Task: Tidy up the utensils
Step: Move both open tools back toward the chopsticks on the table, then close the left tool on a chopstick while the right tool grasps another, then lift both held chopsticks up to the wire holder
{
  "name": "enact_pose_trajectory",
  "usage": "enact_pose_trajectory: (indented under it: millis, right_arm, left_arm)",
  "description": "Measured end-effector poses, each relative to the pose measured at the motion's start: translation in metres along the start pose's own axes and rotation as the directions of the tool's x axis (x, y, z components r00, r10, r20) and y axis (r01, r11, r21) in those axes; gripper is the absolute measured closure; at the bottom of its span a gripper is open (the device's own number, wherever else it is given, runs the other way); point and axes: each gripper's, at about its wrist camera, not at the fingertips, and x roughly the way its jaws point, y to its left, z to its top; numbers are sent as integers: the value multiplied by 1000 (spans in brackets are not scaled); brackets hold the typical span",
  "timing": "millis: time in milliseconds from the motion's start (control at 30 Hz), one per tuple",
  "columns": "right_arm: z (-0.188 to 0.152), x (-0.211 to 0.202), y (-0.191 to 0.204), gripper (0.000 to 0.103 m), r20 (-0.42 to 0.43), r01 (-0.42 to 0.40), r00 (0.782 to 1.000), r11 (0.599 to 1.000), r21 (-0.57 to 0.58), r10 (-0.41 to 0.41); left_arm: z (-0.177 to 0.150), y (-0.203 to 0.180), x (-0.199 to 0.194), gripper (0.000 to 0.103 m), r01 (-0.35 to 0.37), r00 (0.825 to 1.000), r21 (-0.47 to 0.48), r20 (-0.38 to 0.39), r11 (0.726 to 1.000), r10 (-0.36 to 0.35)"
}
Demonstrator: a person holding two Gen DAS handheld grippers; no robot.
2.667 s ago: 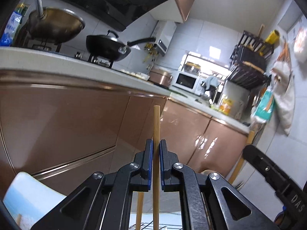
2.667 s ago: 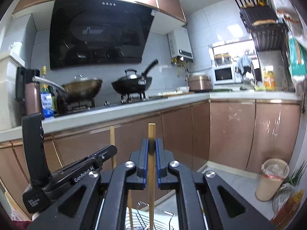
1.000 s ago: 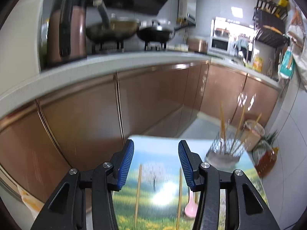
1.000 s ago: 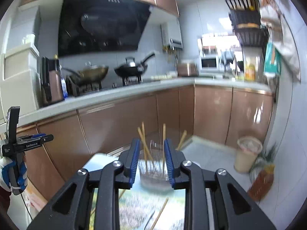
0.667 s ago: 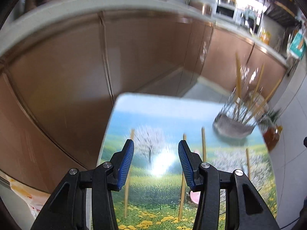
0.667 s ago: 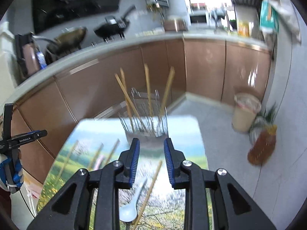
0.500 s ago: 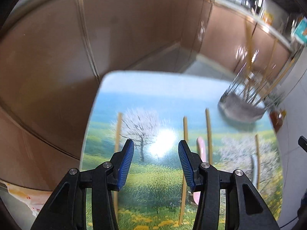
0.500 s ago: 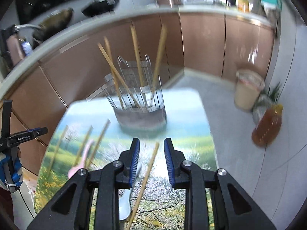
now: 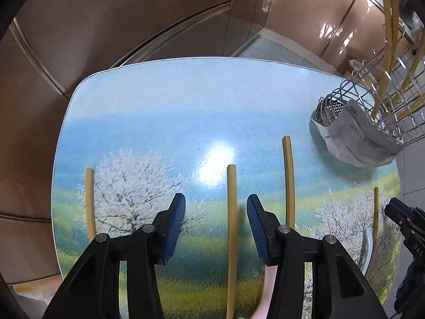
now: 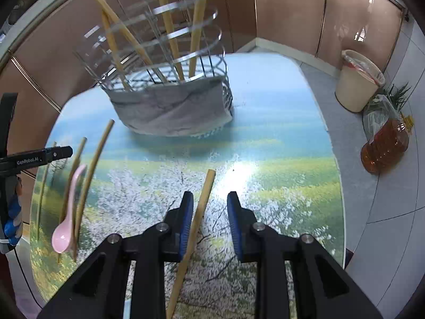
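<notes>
pink spoon (image 9: 267, 289) half hidden (left claw (image 9: 215, 226)); basket (image 10: 170, 90) blurred

The left tongs (image 9: 215, 222) hide most of the pink spoon (image 9: 268, 287); the wire holder (image 10: 159, 53) is motion-blurred.

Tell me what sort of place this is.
Most likely a home kitchen. Glossy brown base cabinets run along the walls, a bottle of what looks like cooking oil stands on the tiled floor, and chopsticks stand in a wire holder on a small table.
</notes>
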Motion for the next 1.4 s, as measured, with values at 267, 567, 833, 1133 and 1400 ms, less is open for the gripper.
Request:
enact_pose_trajectory:
  millis: [267, 567, 833, 1133, 1400]
  right_arm:
    - [7, 19, 8, 79, -49, 3, 999, 999, -42, -5]
    - [4, 19, 19, 93, -73, 56, 995, 986, -156, -68]
    - [-20, 9, 15, 97, -90, 60, 993, 977, -206, -80]
    - [-45, -4, 15, 97, -97, 78, 990, 972, -222, -102]
    - [-61, -18, 20, 97, -69, 61, 995, 976, -207, -77]
  left_arm:
    - [6, -11, 19, 63, -15, 999, 16, -36, 1000, 15]
    - [0, 5, 11, 86, -31, 999, 44, -37, 999, 33]
    - [-30, 8, 1, 88, -37, 999, 128, -19, 991, 40]
    - [-71, 14, -13, 96, 30, 999, 161, -32, 986, -25]
    - [-100, 25, -32, 96, 43, 999, 103, -5, 994, -43]
